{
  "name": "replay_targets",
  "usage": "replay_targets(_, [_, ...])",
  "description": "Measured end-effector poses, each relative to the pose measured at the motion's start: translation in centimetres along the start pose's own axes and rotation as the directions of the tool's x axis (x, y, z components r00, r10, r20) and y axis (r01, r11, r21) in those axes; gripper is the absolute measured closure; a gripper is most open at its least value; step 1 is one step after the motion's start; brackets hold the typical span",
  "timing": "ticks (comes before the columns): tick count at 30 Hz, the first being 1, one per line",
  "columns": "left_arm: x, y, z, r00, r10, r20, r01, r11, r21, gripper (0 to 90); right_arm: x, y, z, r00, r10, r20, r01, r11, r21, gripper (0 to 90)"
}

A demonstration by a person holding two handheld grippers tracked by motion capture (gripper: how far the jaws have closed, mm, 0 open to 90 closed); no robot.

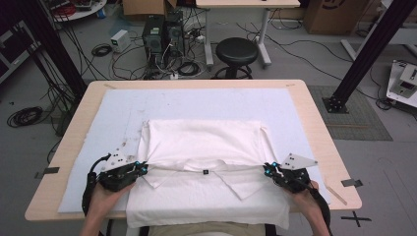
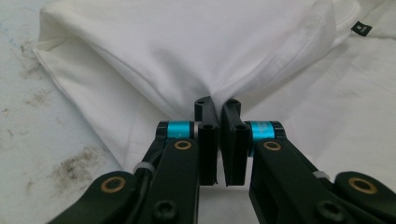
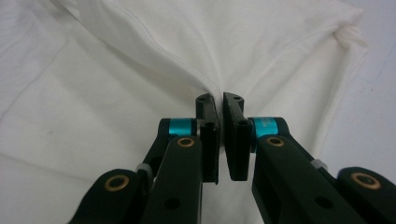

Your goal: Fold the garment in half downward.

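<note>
Each gripper, left (image 1: 142, 168) and right (image 1: 266, 169), is clamped on a side edge of the white shirt (image 1: 206, 142) lying near on the tabletop (image 1: 314, 123), likely to fold it evenly.

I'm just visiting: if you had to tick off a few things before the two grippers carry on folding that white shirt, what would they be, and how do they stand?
1. Left gripper pinching the white shirt: ok, jaws shut on a ridge of cloth.
2. Right gripper pinching the shirt: ok, jaws shut on a ridge too.
3. Both grips level across the shirt: ok, in the high view they sit at about the same height.
4. Shirt fully on the table: not ok, its near edge hangs over the front.
5. How many layers each grip holds: cannot tell.
</note>
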State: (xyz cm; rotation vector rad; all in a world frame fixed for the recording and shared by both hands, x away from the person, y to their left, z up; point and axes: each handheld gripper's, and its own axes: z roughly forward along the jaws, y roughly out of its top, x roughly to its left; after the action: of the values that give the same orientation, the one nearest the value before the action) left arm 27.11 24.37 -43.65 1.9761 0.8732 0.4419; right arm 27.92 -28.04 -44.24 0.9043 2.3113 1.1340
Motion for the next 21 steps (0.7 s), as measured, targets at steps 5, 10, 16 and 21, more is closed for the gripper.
replay_targets(5, [-0.9,-0.5,-0.7,0.9994,0.019,0.029,-0.02,0.9998,0.006,85.9,0.6,-1.0,-1.1,0.9995,0.005,-0.03,-0.005,1.0,-0.008,86.6])
replay_targets(10, [-1.7,-1.4,-1.3,0.998,0.025,0.058,-0.026,0.9996,0.01,85.8,1.2,-1.9,-2.0,0.9989,0.006,-0.046,-0.007,1.0,-0.014,86.6])
replay_targets(16, [-2.2,-2.2,-1.5,0.9963,0.017,0.084,-0.018,0.9998,0.012,85.9,1.8,-2.8,-2.5,0.9977,0.007,-0.068,-0.009,1.0,-0.025,86.6])
replay_targets(21, [-2.5,-2.7,-1.8,0.9943,0.014,0.106,-0.015,0.9998,0.013,85.8,1.6,-3.3,-2.8,0.9928,0.047,-0.11,-0.052,0.998,-0.043,86.6])
